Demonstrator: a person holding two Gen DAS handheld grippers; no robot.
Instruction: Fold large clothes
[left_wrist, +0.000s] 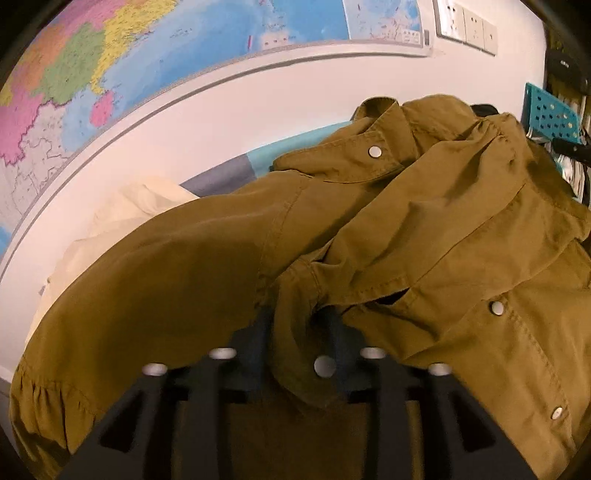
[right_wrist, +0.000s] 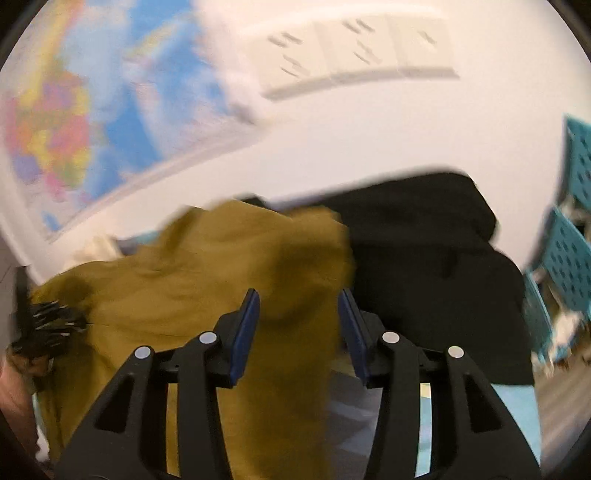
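An olive-brown jacket with metal snap buttons fills the left wrist view, bunched with a sleeve stretched to the left. My left gripper is shut on a fold of the jacket's front edge; cloth covers the fingertips. In the blurred right wrist view the same jacket lies ahead and to the left. My right gripper is open, its blue pads apart just above the jacket's edge, holding nothing.
A black garment lies right of the jacket. A cream garment lies behind the sleeve. A world map hangs on the white wall. Teal perforated bins stand at the right. A light blue and grey sheet covers the surface.
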